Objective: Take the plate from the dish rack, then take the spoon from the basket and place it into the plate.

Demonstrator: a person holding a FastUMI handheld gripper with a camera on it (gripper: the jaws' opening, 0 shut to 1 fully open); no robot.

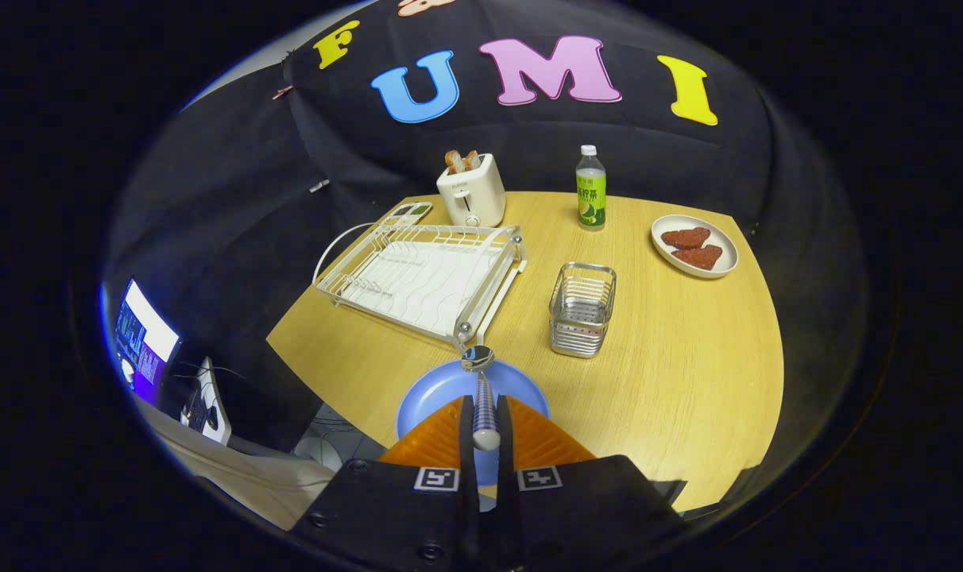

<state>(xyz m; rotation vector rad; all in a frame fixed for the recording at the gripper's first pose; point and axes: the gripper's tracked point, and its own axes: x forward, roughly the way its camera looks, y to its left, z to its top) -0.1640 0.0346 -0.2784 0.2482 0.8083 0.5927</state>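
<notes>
The gripper (pixel 485 421) is found clamped on the spoon (pixel 484 397): both fingers are pressed against the striped handle, which runs forward between them, and the shiny bowl of the spoon projects just past the fingertips. The spoon is held above the blue plate (pixel 434 393), which lies flat on the surface (pixel 688 357) directly beneath and just ahead of the fingers. Whether the spoon's bowl touches the plate cannot be told; it appears to be held clear, over the plate's far rim.

The dish rack (pixel 418 274) stands beyond the plate, ahead and to the left of the gripper, and no dish is seen in it. The wire basket (pixel 582 308) stands ahead and to the right, near the plate but apart from it, and no cutlery is seen in it.

Judged from this layout, the first part of the task is taken as done: the plate is out of the rack and set down. The second part is judged nearly complete: the spoon has been lifted from the basket and brought over the plate. What is left is the lowering of the spoon into the plate and its release.

Other items noted beyond the rack and basket, well apart from the work: a toaster (pixel 471 191), a bottle (pixel 590 189), and a white dish (pixel 724 242) of red food.
</notes>
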